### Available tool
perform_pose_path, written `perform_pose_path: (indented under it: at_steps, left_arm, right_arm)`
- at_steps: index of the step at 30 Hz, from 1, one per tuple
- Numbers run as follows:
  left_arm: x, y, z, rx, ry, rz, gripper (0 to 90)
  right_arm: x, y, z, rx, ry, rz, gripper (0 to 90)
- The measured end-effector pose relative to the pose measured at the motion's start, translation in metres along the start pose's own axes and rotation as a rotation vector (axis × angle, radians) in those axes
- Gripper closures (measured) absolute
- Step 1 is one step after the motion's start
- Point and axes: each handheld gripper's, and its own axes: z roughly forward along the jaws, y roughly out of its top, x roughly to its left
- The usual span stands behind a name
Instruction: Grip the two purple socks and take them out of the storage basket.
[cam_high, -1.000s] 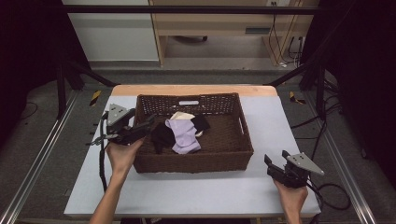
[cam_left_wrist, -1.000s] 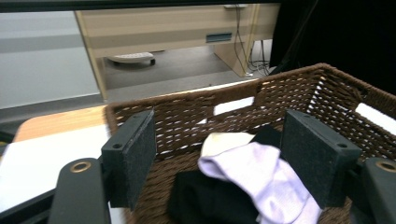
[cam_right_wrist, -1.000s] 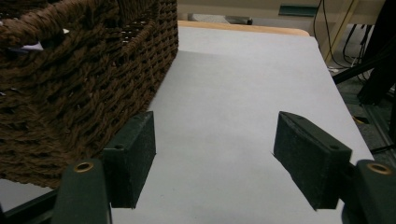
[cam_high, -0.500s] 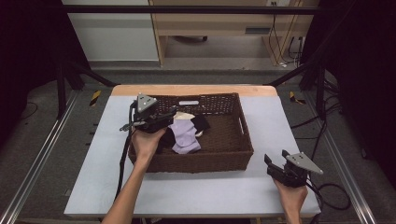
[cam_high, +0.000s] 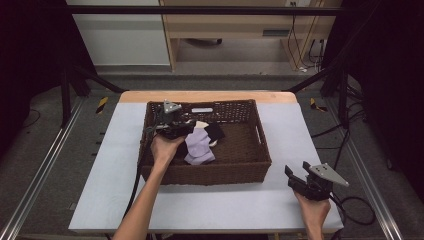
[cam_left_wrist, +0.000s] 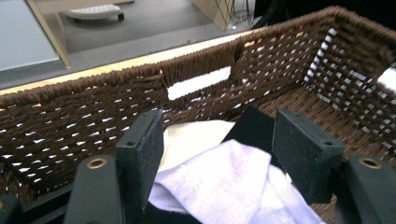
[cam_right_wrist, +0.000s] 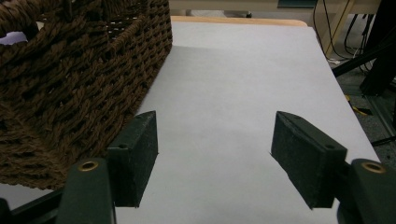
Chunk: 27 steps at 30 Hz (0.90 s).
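A brown wicker basket (cam_high: 220, 175) stands mid-table and holds a small pile of clothes: a pale lavender cloth (cam_high: 199, 147), a cream piece (cam_high: 201, 124) and a black piece (cam_high: 215, 132). My left gripper (cam_high: 191, 129) is inside the basket at its left, low over the pile. In the left gripper view its jaws (cam_left_wrist: 229, 140) stand open astride the lavender cloth (cam_left_wrist: 224, 182), and they have just been closing a little; the pads do not press on it. My right gripper (cam_high: 292, 175) rests at the table's front right, open, its jaws (cam_right_wrist: 215, 140) just closing slightly over bare table.
The table is covered by a white sheet (cam_high: 300, 135) with a wooden strip along the far edge. The basket's near right corner (cam_right_wrist: 70, 70) is close to the right gripper's left jaw. Black frame legs and cables stand on the floor to the right.
My left hand has moved right from the basket's left rim and down over the clothes inside it. The right hand has stayed where it was.
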Motion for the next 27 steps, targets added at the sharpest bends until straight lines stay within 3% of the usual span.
perform_pose_path:
  at_steps: [2, 10, 15, 20, 27]
  left_arm:
    - [0.002, 0.001, 0.003, 0.018, -0.007, -0.001, 33.7]
    - [0.004, 0.004, 0.022, 0.063, 0.065, 0.027, 34.7]
    - [0.007, -0.001, 0.032, 0.144, 0.049, 0.001, 36.6]
    - [0.004, -0.004, 0.034, 0.197, 0.072, 0.039, 36.2]
    - [0.004, -0.007, 0.038, 0.234, 0.07, 0.048, 39.5]
  right_arm:
    - [0.0, 0.0, 0.001, 0.005, 0.003, 0.002, 32.2]
    - [0.0, 0.0, 0.002, 0.009, 0.005, -0.007, 32.5]
    - [0.0, -0.001, 0.001, 0.009, 0.007, -0.012, 32.6]
    - [0.001, -0.001, 0.002, 0.014, 0.009, -0.012, 32.7]
    - [0.001, -0.002, 0.002, 0.018, 0.01, -0.013, 32.8]
